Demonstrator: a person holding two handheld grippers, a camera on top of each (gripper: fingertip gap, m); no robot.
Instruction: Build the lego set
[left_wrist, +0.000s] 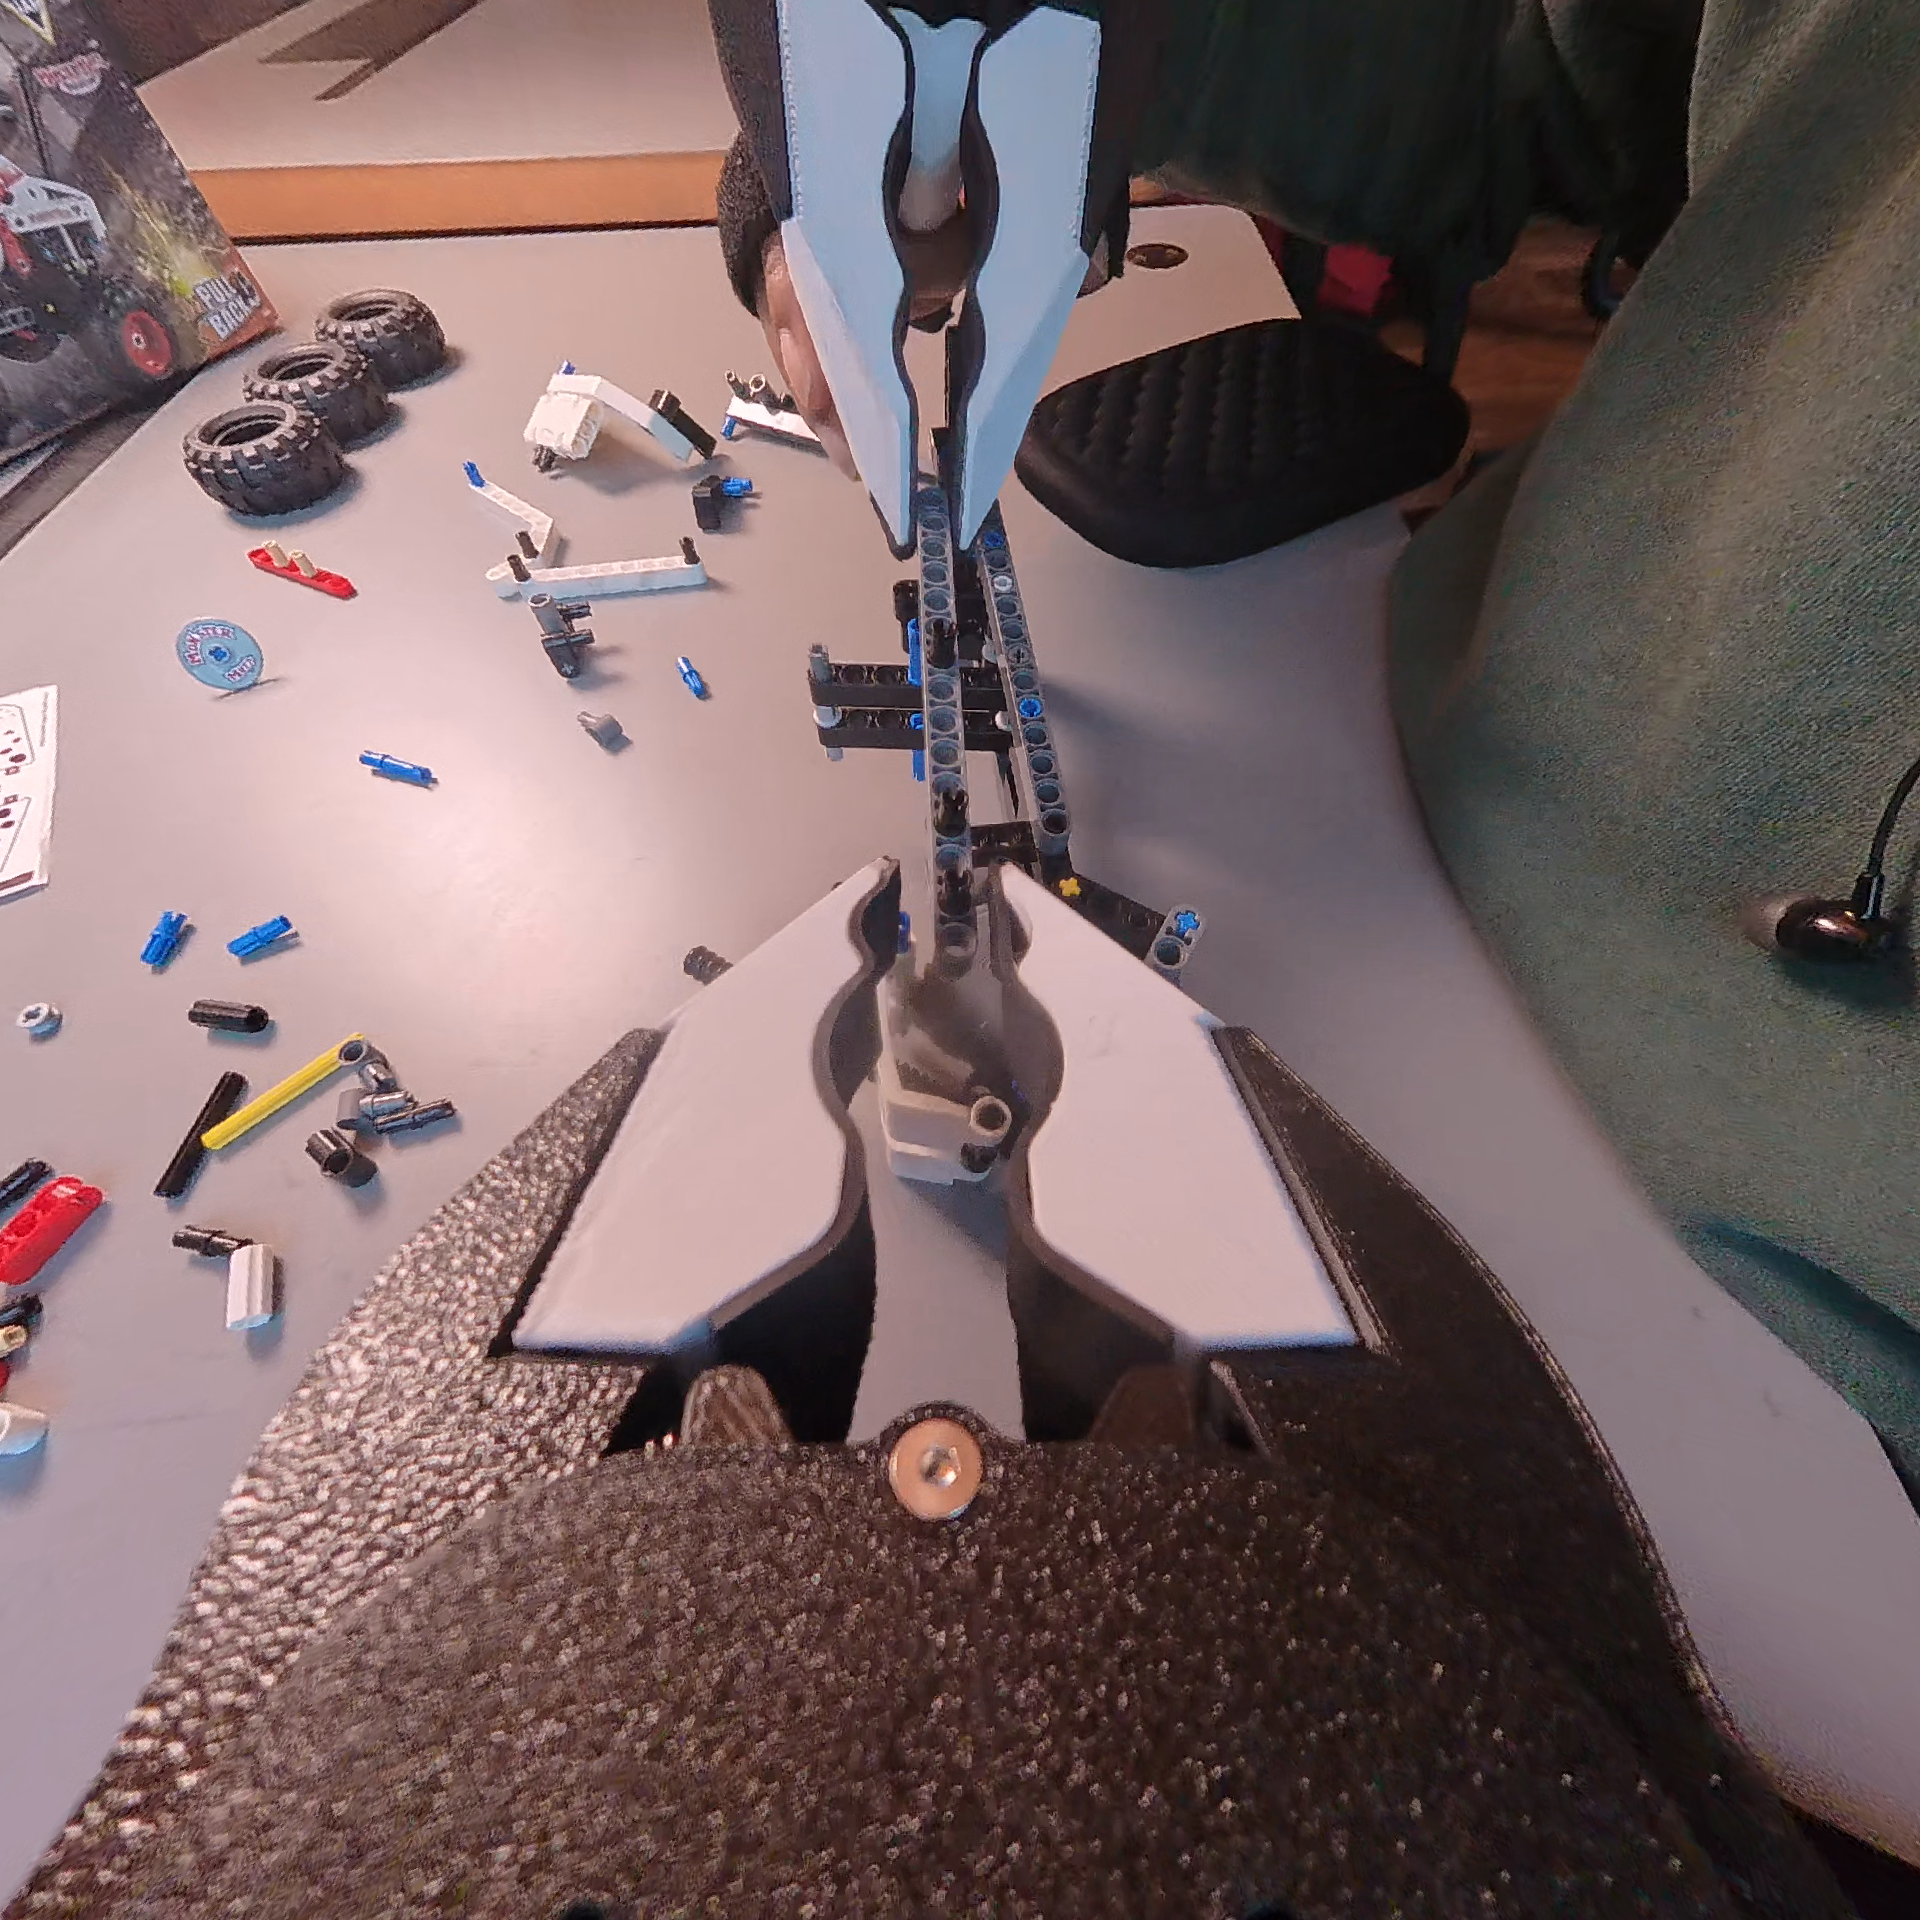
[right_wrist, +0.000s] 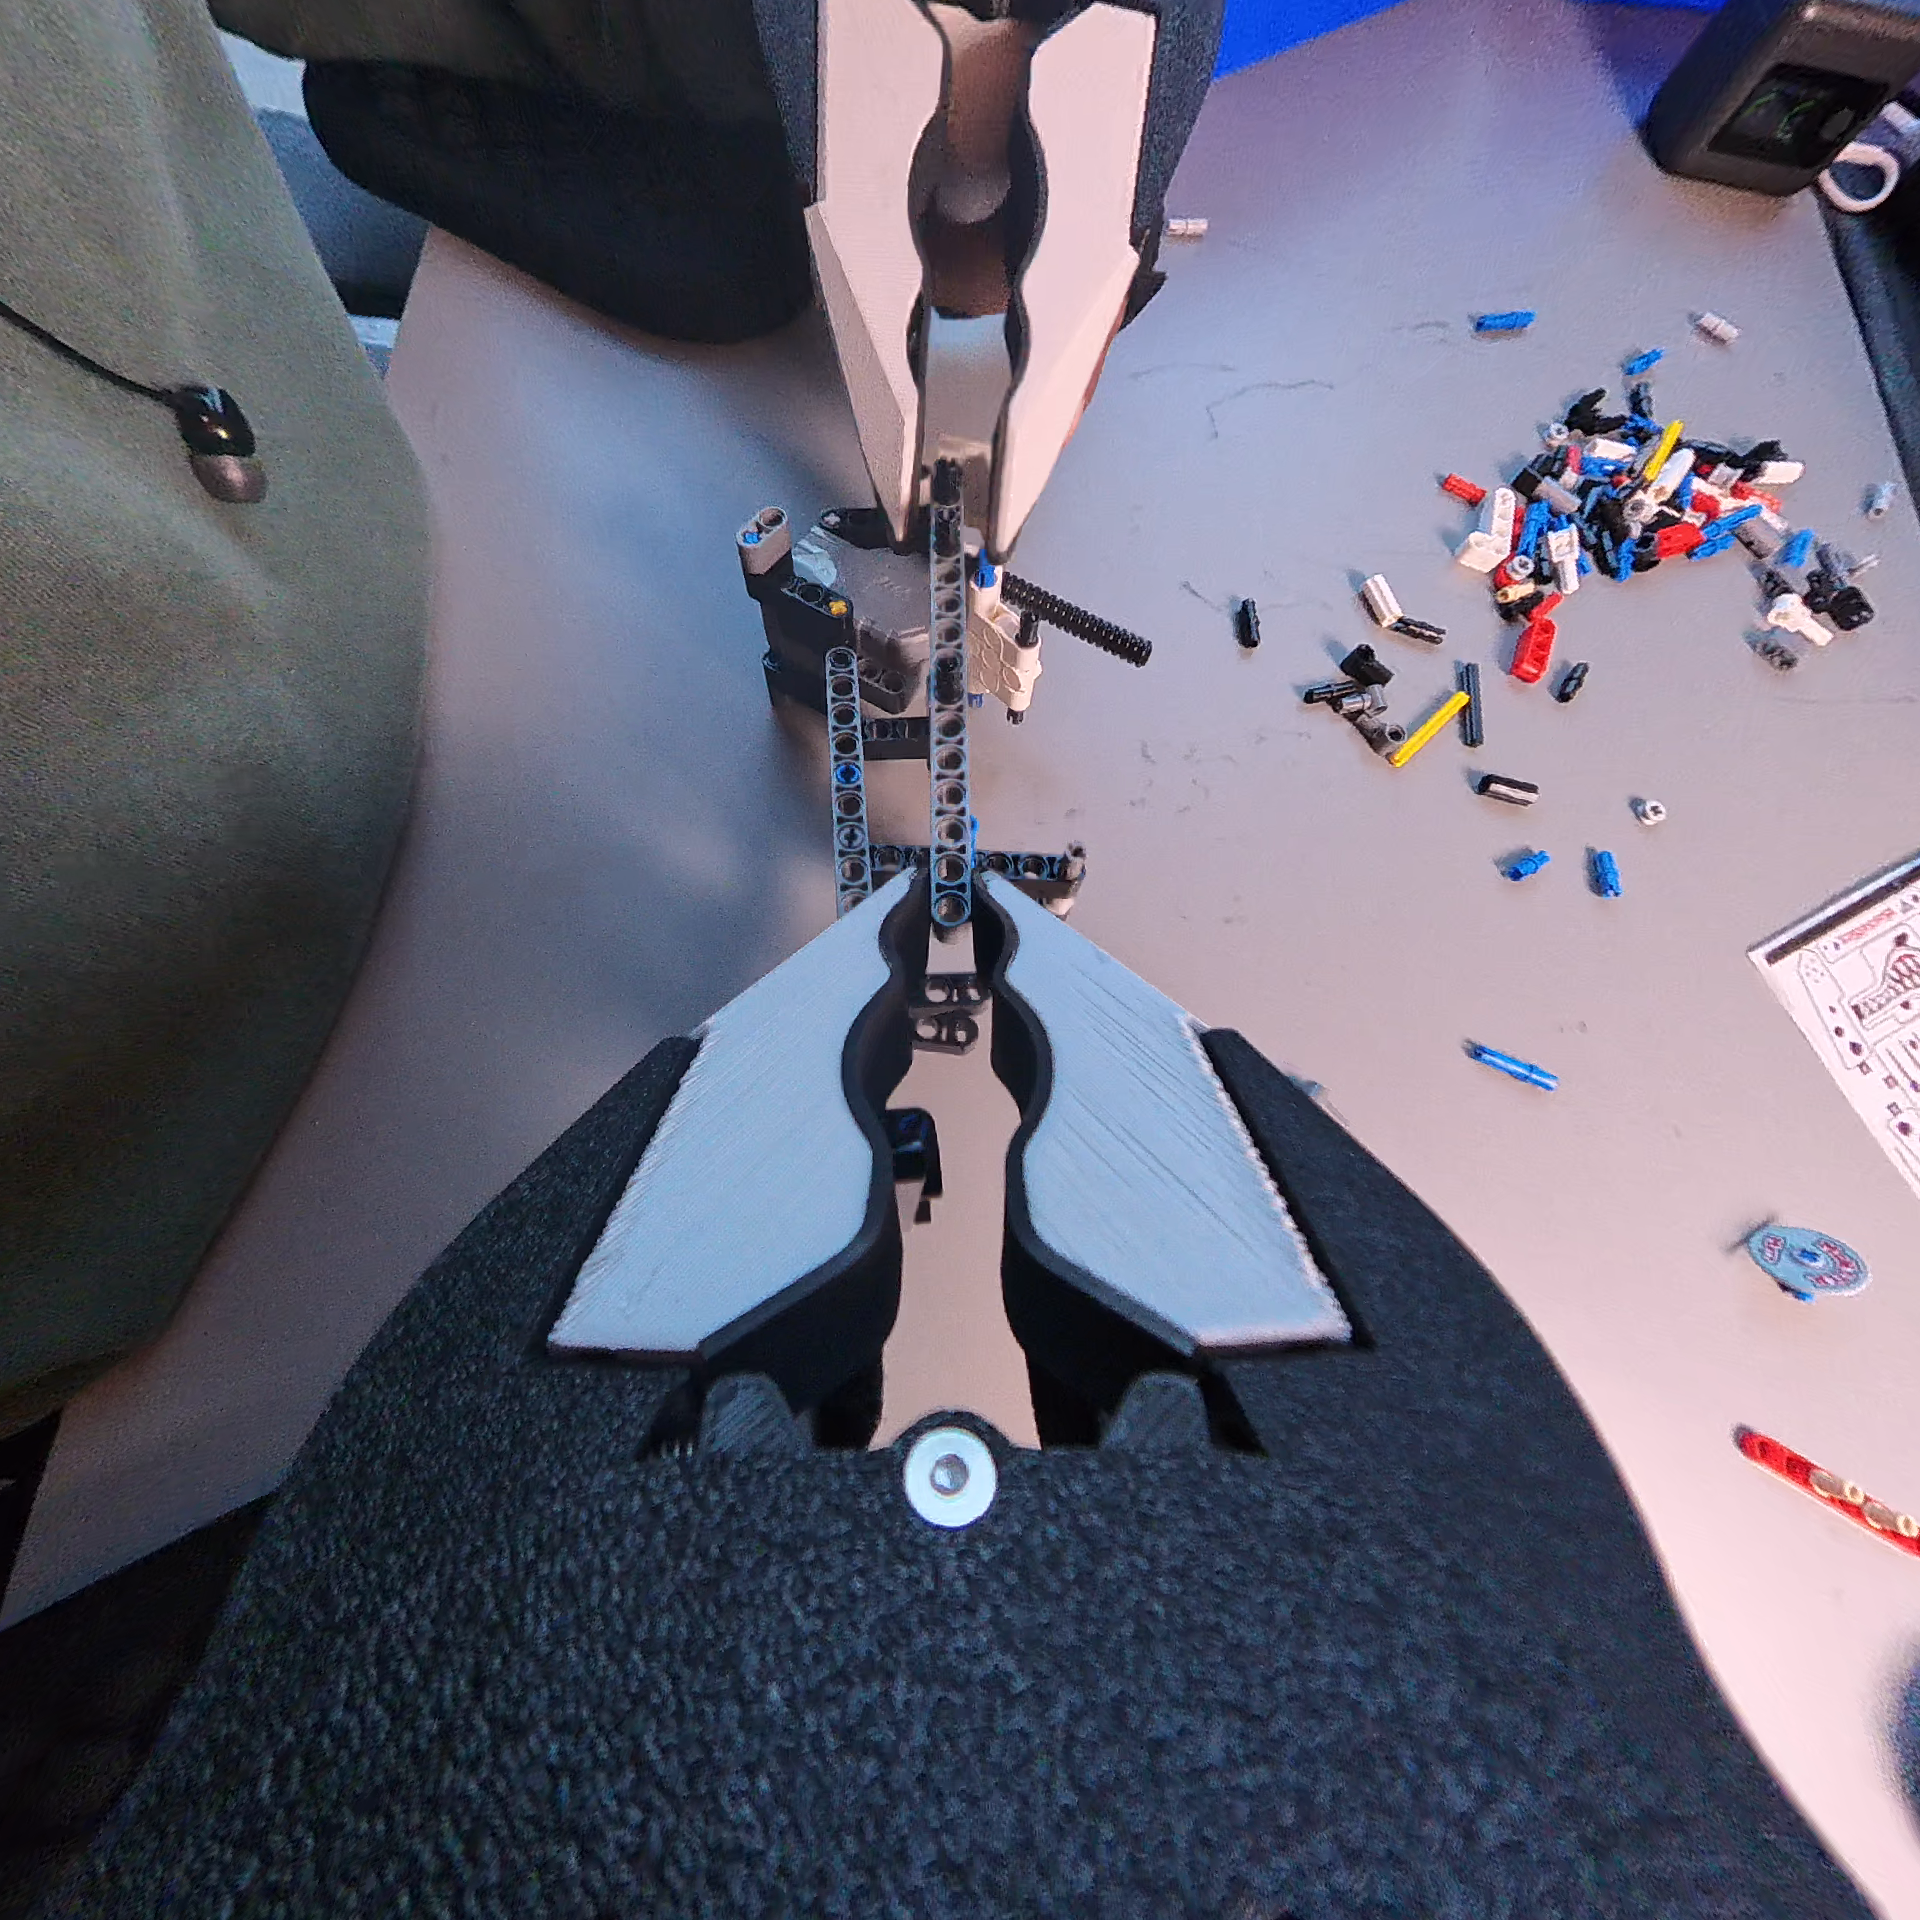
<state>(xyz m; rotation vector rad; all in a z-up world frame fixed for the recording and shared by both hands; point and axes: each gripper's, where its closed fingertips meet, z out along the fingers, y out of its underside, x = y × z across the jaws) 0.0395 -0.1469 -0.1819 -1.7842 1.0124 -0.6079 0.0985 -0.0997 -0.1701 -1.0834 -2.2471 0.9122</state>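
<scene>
Black pebbled left gripper (left_wrist: 940, 883) (pale grey fingers (left_wrist: 748, 1122), silver screw (left_wrist: 935, 1473))

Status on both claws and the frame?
Left claw and right claw both shut on frame, opposite ends. Frame on table. Nothing in the way.

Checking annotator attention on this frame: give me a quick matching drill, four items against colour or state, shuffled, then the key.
Items:
1. tyres
2. long thin bar among the loose parts
3. frame of long holed beams
4. round disc

Descriptions:
A. yellow, lying flat on the table
B. gripped at both ends by the jaws of the left gripper and the right gripper
C. black, three grouped together near the box
D. light blue, lying alone on the table

Pairs: 1-C, 2-A, 3-B, 4-D
</scene>
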